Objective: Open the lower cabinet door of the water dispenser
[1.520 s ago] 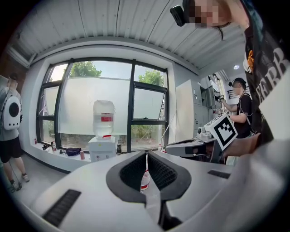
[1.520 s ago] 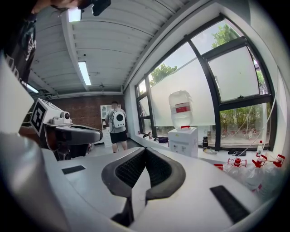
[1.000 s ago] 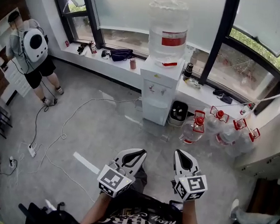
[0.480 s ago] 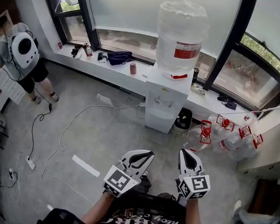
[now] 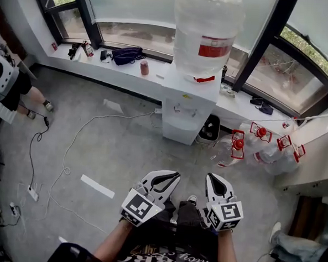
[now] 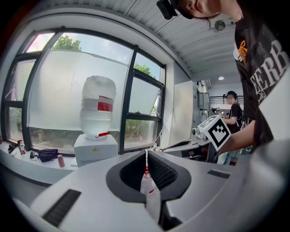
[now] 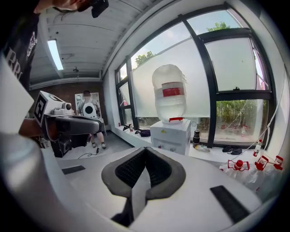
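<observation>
Left tool (image 5: 165, 181) and right tool (image 5: 215, 183) both closed, empty, well short of water dispenser (image 5: 189, 96). I judge its lower cabinet door (image 5: 178, 129), at dispenser's base, stiff and light; I'd pull at the edge.

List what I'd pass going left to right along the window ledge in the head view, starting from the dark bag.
dark blue soft bag → small reddish-brown cylindrical can → white box-shaped water dispenser carrying its big clear bottle → small flat black object lying on the ledge's right stretch
</observation>
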`<action>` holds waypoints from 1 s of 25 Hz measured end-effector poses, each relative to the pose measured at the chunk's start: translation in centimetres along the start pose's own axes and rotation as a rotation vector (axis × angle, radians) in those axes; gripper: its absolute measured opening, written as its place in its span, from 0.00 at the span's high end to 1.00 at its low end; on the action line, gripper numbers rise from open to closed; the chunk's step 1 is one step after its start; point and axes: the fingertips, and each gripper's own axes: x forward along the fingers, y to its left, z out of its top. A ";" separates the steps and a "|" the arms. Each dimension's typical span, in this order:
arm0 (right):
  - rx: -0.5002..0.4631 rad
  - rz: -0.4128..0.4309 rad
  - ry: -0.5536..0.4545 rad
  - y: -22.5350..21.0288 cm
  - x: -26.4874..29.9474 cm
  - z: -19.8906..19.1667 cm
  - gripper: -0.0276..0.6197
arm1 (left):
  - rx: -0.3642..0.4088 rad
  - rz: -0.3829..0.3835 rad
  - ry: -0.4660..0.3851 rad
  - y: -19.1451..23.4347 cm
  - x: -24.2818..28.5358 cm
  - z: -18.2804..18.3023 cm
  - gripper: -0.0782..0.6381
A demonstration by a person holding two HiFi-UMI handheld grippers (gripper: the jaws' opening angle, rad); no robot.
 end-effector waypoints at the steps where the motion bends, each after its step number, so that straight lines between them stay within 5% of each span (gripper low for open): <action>1: -0.002 0.004 0.007 -0.4 0.2 -0.2 0.94 | -0.004 -0.003 0.004 0.1 0.5 -0.1 0.86; 17: -0.016 0.034 0.098 -16.5 8.1 -5.3 0.92 | 0.005 0.025 0.060 3.9 13.4 -0.4 0.86; 25: -0.004 0.115 0.135 -23.2 14.6 -10.9 0.86 | 0.018 0.108 0.121 6.1 20.0 -3.3 0.86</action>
